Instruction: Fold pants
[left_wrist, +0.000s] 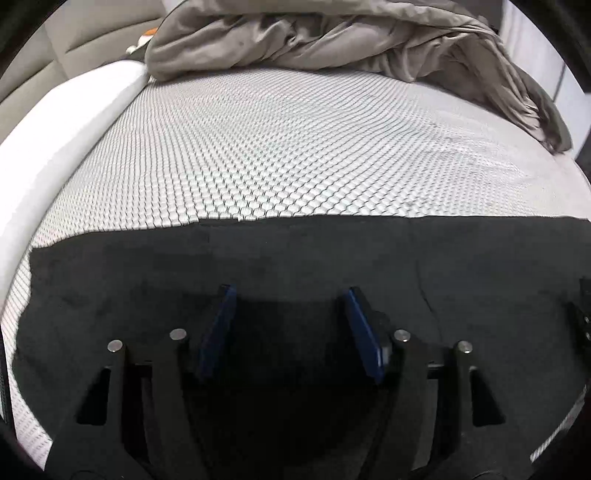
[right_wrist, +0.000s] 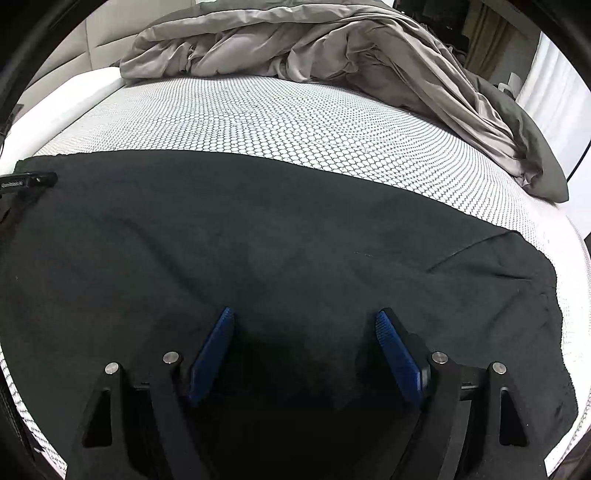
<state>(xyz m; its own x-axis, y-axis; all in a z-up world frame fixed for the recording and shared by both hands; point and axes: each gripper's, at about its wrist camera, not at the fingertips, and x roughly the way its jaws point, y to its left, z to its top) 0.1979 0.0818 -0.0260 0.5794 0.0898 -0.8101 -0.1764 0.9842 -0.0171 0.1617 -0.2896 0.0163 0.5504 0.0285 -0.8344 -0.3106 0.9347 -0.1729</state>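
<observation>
The black pants (right_wrist: 258, 251) are spread flat on the honeycomb mattress (left_wrist: 277, 147). The left gripper (left_wrist: 290, 299) and right gripper (right_wrist: 306, 321) are held spread, empty; folding seems barely begun.

From my left wrist feed the black pants (left_wrist: 295, 266) run off the lower and right edges, so I can't tell waistband from legs. On the right wrist feed the small label (right_wrist: 16, 183) at the left edge is too blurred to read. The grey duvet (right_wrist: 332, 48) is cut off at the top, and it hides the far end of the mattress (right_wrist: 280, 122).
</observation>
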